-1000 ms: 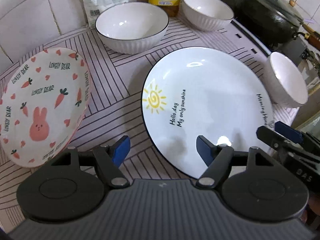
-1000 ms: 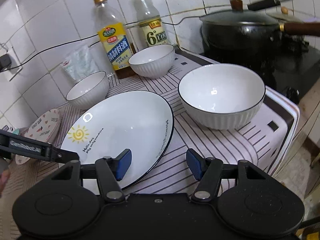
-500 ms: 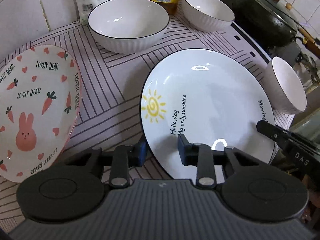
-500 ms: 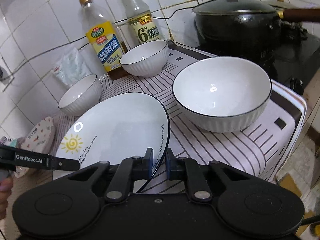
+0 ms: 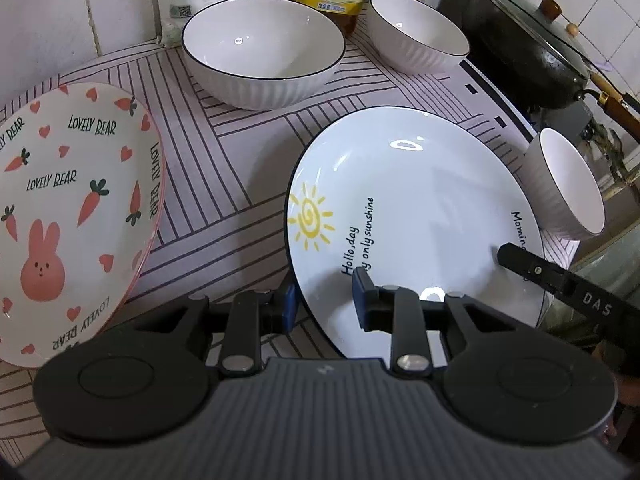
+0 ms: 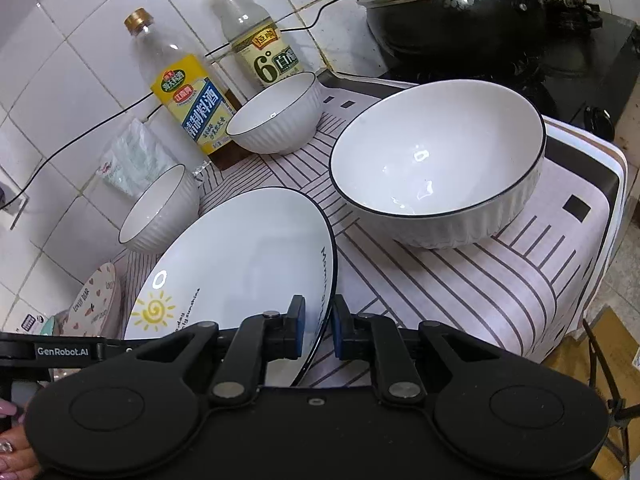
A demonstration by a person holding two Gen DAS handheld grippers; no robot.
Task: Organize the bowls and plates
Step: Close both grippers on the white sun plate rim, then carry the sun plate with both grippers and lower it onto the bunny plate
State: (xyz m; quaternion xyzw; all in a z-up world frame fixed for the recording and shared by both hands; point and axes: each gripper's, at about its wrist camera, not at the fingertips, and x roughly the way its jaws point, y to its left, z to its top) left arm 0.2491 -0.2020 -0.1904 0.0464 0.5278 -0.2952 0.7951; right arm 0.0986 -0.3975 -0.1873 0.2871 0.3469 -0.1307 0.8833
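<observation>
A white sun plate (image 5: 416,208) with a dark rim lies on the striped cloth; it also shows in the right wrist view (image 6: 240,264). My left gripper (image 5: 324,300) is shut on its near left rim. My right gripper (image 6: 318,330) is shut on its right rim. A pink rabbit plate (image 5: 68,208) lies to the left. Three white ribbed bowls stand around: one at the back (image 5: 262,50), one at the back right (image 5: 416,32), one at the right edge (image 6: 436,164).
Two bottles (image 6: 192,96) and a plastic bag (image 6: 132,160) stand against the tiled wall. A black lidded wok (image 6: 456,4) sits on the stove at the right. The cloth (image 6: 500,280) drops off at the counter's right edge.
Both grippers moved in on the sun plate and closed on its rim, left on the near left side, right on the right side. The plate looks slightly raised.
</observation>
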